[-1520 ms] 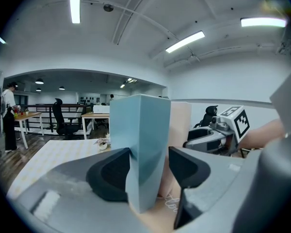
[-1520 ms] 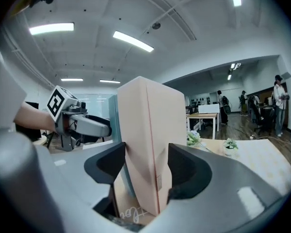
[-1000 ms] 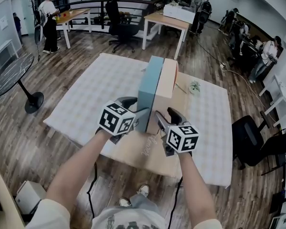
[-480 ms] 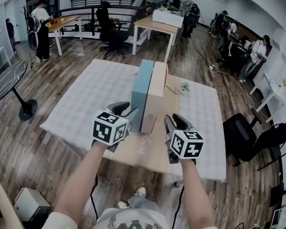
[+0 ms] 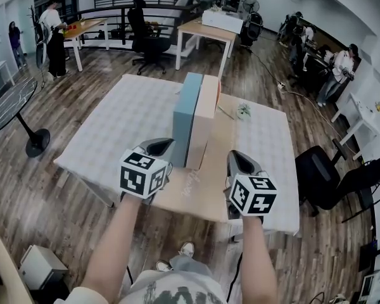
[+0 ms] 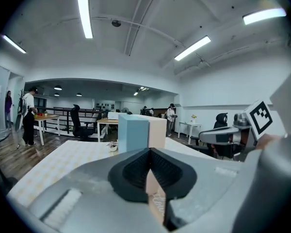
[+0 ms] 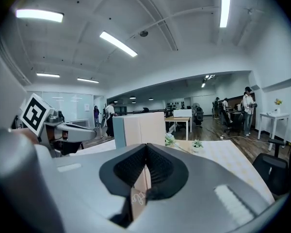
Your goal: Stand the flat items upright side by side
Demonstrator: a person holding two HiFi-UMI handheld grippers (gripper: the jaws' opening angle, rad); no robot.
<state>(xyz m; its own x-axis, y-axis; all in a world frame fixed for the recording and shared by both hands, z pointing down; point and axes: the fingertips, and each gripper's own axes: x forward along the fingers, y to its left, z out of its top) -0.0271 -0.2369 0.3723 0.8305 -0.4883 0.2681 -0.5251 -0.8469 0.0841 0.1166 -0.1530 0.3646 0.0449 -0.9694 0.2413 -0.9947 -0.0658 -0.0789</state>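
Two flat boxes stand upright side by side in the middle of the table: a blue box [image 5: 184,116] on the left and a beige box [image 5: 203,122] pressed against its right face. Both show ahead in the left gripper view, blue box [image 6: 132,134] and beige box [image 6: 158,132]. My left gripper [image 5: 159,148] hovers near the front of the table, left of the boxes, shut and empty. On the right, my right gripper [image 5: 236,161] is also shut and holds nothing. Neither touches the boxes. In each gripper view the black pads [image 6: 136,171] [image 7: 160,169] meet.
The table [image 5: 130,113] carries a white checked cloth and a brown sheet [image 5: 196,192] under the boxes. A small plant [image 5: 243,113] sits behind right. Office chairs, desks and several people fill the room around; a black chair [image 5: 323,176] stands at the right.
Both grippers have drawn back from the boxes toward the table's front edge, and their jaws have gone from open to shut. The two boxes stay standing.
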